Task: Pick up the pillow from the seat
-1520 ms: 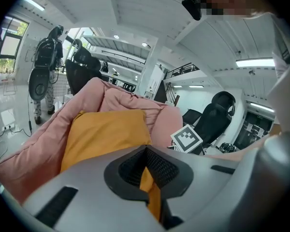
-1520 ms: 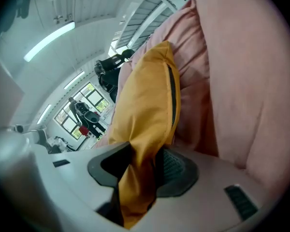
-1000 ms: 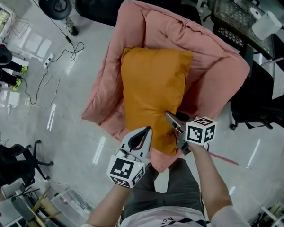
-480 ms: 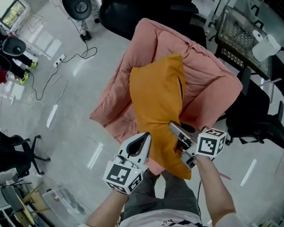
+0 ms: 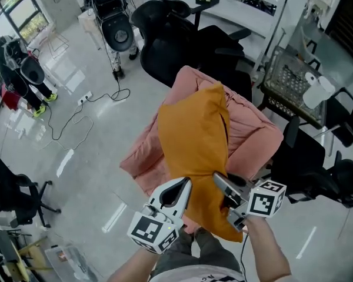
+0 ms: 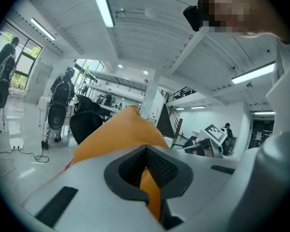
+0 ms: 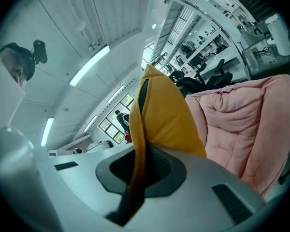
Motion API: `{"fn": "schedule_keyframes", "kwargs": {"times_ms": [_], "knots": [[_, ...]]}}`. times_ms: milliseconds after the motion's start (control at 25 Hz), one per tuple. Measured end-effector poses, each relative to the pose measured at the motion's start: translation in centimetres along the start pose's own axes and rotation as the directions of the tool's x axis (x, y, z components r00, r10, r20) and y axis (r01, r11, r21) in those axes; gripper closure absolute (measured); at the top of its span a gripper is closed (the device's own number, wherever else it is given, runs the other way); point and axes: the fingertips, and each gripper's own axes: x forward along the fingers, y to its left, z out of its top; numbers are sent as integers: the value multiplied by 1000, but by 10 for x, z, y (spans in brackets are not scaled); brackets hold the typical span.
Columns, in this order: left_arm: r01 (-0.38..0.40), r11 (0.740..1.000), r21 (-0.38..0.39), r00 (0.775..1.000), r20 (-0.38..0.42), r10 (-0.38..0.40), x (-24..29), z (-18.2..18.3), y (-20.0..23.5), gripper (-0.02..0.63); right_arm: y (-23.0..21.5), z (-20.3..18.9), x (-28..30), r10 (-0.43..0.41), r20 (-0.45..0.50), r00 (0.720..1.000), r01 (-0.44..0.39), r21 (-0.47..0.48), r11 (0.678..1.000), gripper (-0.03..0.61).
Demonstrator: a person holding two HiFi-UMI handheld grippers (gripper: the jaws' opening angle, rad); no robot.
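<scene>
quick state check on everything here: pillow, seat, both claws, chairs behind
orange pillow: held up on end, near edge pinched by both claws
left claw: shut on the orange pillow's edge
right claw: shut on the orange pillow's edge
pink padded seat: rumpled, standing on the floor
black office chairs: unoccupied, behind the seat

both forearms reach forward side by side. the left gripper (image 5: 182,188) and right gripper (image 5: 222,183) point ahead, near level, each with its jaws pinched tight on the pillow (image 5: 194,131) edge.
</scene>
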Motion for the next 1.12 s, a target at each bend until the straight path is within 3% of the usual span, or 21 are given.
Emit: {"fn": "schedule_keyframes", "kwargs": {"times_ms": [320, 600, 1120], "knots": [[33, 998, 47, 997, 74, -37, 14, 66, -37, 603, 32, 74, -30, 66, 84, 994, -70, 51, 996, 546], [72, 989, 129, 987, 135, -89, 18, 119, -69, 603, 74, 122, -57, 101, 141, 985, -99, -17, 995, 547], [99, 981, 169, 977, 172, -128, 11, 147, -102, 603, 108, 142, -85, 131, 196, 972, -133, -6, 991, 549]]}}
